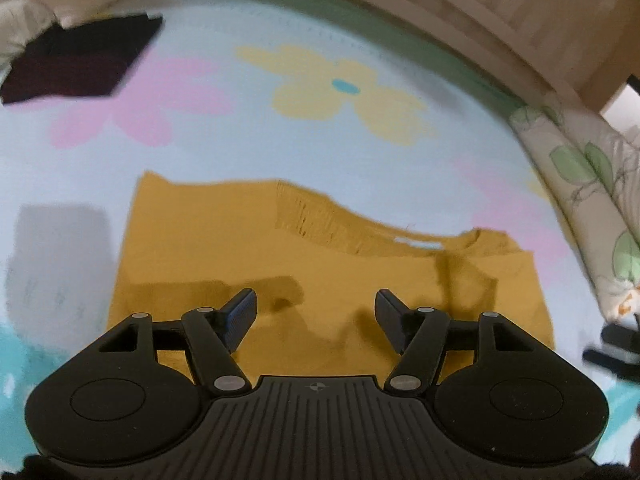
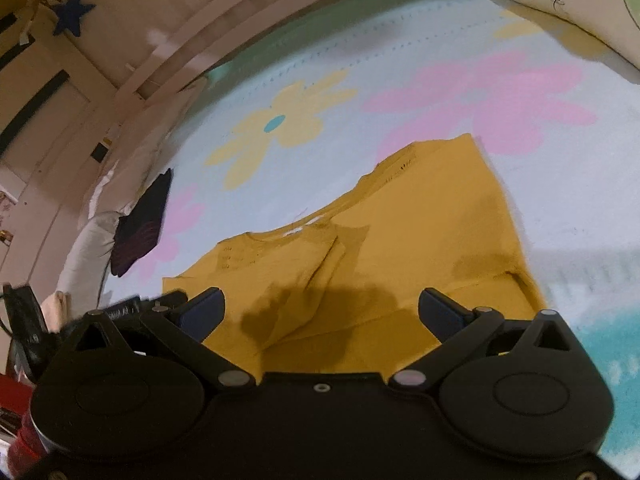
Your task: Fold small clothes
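Observation:
A small mustard-yellow shirt (image 1: 224, 232) lies flat on the flowered bedspread (image 1: 280, 140), its neckline (image 1: 472, 240) toward the right and one side folded in over the body. My left gripper (image 1: 315, 296) hovers open over the shirt's near edge, with no cloth between its fingers. In the right wrist view the same shirt (image 2: 420, 208) spreads out ahead, and my right gripper (image 2: 321, 294) stands wide open above its near part, holding nothing. Both grippers cast shadows on the cloth.
A dark folded garment (image 1: 80, 60) lies at the far left of the bedspread, also seen in the right wrist view (image 2: 140, 224). A leaf-print pillow (image 1: 592, 184) lies along the right side. A wooden bed frame (image 1: 500, 8) bounds the far edge.

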